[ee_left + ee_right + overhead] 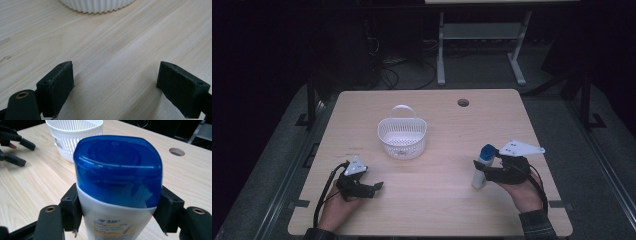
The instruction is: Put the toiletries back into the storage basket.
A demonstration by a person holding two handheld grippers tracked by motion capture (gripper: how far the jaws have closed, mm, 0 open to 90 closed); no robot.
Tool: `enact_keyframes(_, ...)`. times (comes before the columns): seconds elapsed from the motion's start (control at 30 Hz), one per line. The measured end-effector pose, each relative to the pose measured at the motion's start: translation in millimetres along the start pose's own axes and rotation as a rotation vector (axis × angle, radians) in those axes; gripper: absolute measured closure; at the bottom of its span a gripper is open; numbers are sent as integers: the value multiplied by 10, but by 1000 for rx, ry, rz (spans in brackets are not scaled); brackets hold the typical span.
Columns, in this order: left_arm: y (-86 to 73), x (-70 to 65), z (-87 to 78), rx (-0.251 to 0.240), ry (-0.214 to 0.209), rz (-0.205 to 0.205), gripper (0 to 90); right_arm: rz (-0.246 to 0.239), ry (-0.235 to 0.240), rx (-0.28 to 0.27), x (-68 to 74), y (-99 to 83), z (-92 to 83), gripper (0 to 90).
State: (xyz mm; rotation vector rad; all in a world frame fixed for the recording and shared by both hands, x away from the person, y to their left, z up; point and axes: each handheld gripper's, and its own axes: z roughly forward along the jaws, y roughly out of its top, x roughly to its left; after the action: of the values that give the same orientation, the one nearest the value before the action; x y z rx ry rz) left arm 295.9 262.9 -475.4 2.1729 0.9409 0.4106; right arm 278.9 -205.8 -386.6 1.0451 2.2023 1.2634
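Observation:
A white bottle with a blue cap (pixel 482 167) stands upright near the table's right front, and my right gripper (pixel 484 171) is shut on its body. In the right gripper view the bottle (pixel 117 185) sits between both black pads, cap toward the camera. A white slotted basket (pixel 402 136) with a handle stands at the table's middle; its rim (pixel 75 125) shows beyond the bottle, and its ribbed wall (pixel 97 6) at the top of the left gripper view. My left gripper (pixel 378 187) rests low at the left front, open, with bare wood between its pads (pixel 58 86).
The light wooden table (pixel 427 205) has a round cable hole (pixel 463 102) at the back right. Behind it stand a desk frame (pixel 482 45) and cables on a dark floor. My left gripper (pixel 15 152) shows far left in the right gripper view.

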Motion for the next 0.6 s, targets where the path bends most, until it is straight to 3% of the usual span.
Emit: enact_keyframes(0.6,0,-1,0,0,-1,0,129,11,26,-86,-4,209,-109,331)
